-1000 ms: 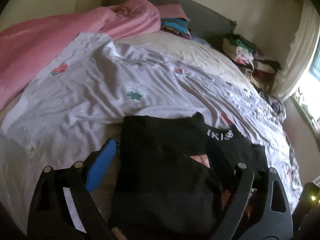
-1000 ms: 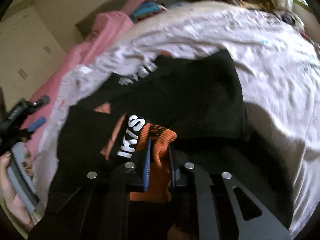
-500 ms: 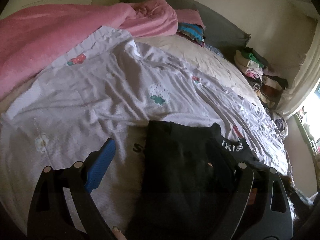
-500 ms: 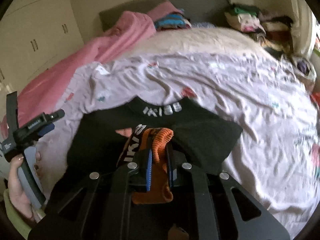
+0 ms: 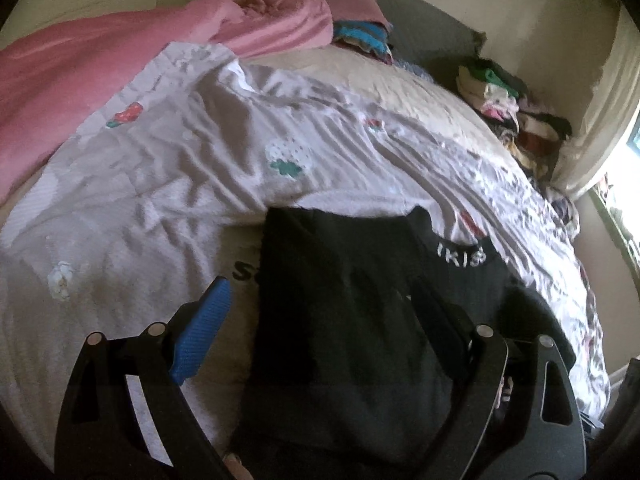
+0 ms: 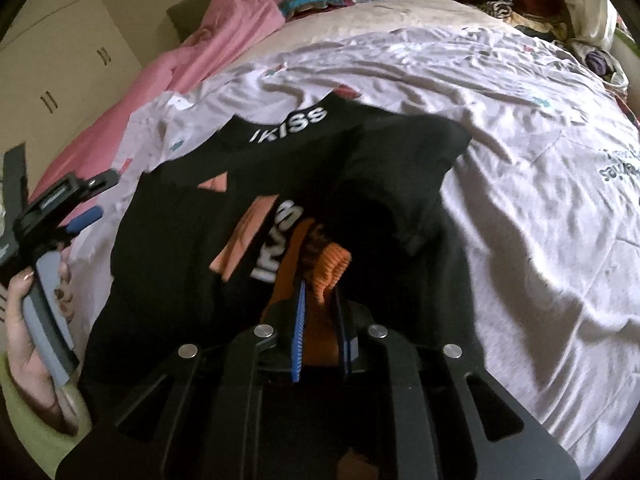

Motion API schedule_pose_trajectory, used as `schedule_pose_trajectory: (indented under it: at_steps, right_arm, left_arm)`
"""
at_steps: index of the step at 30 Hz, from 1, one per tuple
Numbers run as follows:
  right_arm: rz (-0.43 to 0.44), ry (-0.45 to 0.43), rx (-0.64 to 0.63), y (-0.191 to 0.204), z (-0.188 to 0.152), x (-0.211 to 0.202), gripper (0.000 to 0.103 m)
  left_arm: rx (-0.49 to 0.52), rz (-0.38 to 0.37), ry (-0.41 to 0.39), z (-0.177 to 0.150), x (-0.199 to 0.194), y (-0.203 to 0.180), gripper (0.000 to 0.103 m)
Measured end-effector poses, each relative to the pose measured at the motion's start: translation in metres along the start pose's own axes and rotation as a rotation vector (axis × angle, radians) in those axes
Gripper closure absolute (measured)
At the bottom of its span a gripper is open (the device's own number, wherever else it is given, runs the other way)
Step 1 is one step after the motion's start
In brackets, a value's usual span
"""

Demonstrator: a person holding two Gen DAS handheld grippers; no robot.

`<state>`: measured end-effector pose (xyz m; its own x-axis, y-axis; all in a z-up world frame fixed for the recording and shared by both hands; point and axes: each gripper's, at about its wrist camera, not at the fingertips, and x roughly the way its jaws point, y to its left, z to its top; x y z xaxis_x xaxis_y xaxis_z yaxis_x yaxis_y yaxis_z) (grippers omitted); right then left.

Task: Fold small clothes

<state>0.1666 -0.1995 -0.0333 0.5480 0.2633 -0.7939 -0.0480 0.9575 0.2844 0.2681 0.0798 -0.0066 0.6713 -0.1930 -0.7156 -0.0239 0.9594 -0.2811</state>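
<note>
Right tongs: nearest the right wrist view; blue pads drawn close together, clamped on the orange ribbed cuff.
Orange ribbed cuff: bunched up between the pads, poking out past their tips; more orange cloth runs down between the fingers.
Black garment: spread on the bed near its close edge, white "IKISS" lettering on the neckband at its far end, peach patches and more white lettering on the front; right sleeve area folded in toward the middle, dark and hard to read.
Left tongs: wide apart, nothing pressed between; blue pad over the pale sheet, other finger over the black cloth. Touching the cloth or not: cannot tell.
Black garment, left wrist view: lies between and beyond the open fingers, neckband lettering toward the right.
Left hand: at the left border of the right wrist view, wrapped round the grey handle of the left tongs, beside the garment's left side.
Sheet: pale, crumpled, small strawberry and flower prints, covering most of the bed under the garment.
Pink blanket: heaped along the bed's far left side.
Folded stack: teal and pink pieces at the head of the bed.
Clothes pile: mixed colours, far right corner of the bed near the wall.
Wardrobe doors: cream, beyond the bed's left side.
</note>
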Motion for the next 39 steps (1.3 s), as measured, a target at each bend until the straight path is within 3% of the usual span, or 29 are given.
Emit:
schedule_pose_trajectory:
  at_steps: [1,7,14,19,28,30,31,34,35,37,38,39]
  right_arm:
    - [-0.001,-0.001,-0.017,0.004,-0.002,-0.002,0.098]
    - [0.012,-0.135,-0.16,0.04,0.008,-0.044,0.099]
    - [-0.053,-0.283,-0.392,0.075,0.064,-0.081,0.099]
    - [-0.141,-0.261,-0.441,0.069,0.095,-0.062,0.099]
    - [-0.201,-0.164,-0.309,0.021,0.1,-0.015,0.098]
    - [-0.222,-0.17,-0.287,0.013,0.095,-0.014,0.091]
    - [-0.25,-0.176,-0.275,0.008,0.092,-0.016,0.08]
    - [-0.263,-0.193,-0.249,-0.002,0.08,-0.028,0.072]
    - [-0.276,-0.197,-0.245,-0.005,0.073,-0.033,0.061]
    - [-0.298,-0.209,-0.255,-0.006,0.056,-0.043,0.048]
    - [-0.309,-0.209,-0.263,-0.005,0.047,-0.045,0.035]
    - [-0.326,-0.2,-0.274,-0.004,0.039,-0.045,0.031]
  left_arm:
    - [0.015,-0.004,0.012,-0.003,0.003,-0.004,0.019]
    - [0.033,-0.002,0.001,-0.005,0.002,-0.009,0.019]
    - [0.022,-0.032,-0.021,-0.002,-0.002,-0.011,0.019]
    - [0.072,-0.051,-0.026,-0.005,0.002,-0.029,0.019]
    - [0.2,-0.047,0.027,-0.022,0.02,-0.064,0.019]
    - [0.226,-0.043,0.046,-0.026,0.025,-0.069,0.019]
    - [0.239,-0.042,0.062,-0.03,0.03,-0.072,0.019]
    - [0.261,-0.032,0.103,-0.037,0.04,-0.076,0.019]
    - [0.269,-0.021,0.111,-0.039,0.044,-0.076,0.019]
    - [0.276,-0.01,0.122,-0.041,0.048,-0.077,0.019]
    - [0.278,-0.007,0.125,-0.042,0.049,-0.076,0.019]
    - [0.279,-0.005,0.126,-0.042,0.05,-0.076,0.019]
